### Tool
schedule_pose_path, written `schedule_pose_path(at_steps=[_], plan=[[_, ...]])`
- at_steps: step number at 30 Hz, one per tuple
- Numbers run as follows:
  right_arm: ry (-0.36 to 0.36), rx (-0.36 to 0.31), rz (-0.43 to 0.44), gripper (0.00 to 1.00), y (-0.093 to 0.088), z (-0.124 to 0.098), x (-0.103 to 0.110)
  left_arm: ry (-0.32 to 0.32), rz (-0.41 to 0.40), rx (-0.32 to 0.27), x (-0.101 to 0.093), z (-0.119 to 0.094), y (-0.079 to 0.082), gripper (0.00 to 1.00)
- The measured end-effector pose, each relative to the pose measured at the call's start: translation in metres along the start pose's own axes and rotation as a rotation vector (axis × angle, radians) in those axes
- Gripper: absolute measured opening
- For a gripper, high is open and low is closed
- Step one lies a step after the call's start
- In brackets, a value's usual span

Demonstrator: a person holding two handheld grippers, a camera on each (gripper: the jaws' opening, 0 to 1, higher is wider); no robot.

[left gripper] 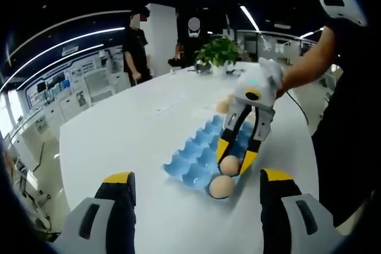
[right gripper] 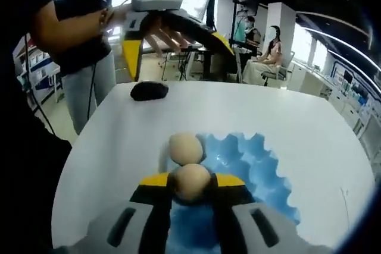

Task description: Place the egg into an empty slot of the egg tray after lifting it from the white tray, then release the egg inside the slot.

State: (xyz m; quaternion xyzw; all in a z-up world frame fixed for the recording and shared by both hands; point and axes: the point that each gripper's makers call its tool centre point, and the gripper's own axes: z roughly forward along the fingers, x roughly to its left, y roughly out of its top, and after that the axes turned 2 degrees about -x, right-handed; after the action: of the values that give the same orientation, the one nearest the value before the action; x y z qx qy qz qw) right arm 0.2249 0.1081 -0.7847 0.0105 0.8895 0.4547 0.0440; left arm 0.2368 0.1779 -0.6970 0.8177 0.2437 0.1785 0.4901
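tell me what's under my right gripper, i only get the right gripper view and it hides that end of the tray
Observer: In the left gripper view, the blue egg tray has empty-looking slots behind your right gripper.
Operator: anything else on the table back there
Observer: A potted plant stands near the table's far edge, beyond the tray.
Operator: and my egg
Observer: The held egg sits beside the corner egg.
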Motion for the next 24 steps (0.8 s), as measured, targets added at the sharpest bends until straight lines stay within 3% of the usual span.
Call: schedule_pose_path(at_steps=[6, 17, 24], plan=[[-0.009, -0.003, 0.020, 0.35, 0.001, -0.006, 0.002, 0.002, 0.004, -0.004, 0.000, -0.001, 0.002, 0.87], [-0.068, -0.081, 0.016, 0.36, 0.010, -0.030, -0.002, -0.002, 0.005, -0.004, -0.003, 0.001, 0.003, 0.86], [-0.092, -0.075, 0.009, 0.35, 0.004, -0.039, -0.005, 0.001, 0.006, 0.000, -0.001, 0.001, 0.001, 0.86]])
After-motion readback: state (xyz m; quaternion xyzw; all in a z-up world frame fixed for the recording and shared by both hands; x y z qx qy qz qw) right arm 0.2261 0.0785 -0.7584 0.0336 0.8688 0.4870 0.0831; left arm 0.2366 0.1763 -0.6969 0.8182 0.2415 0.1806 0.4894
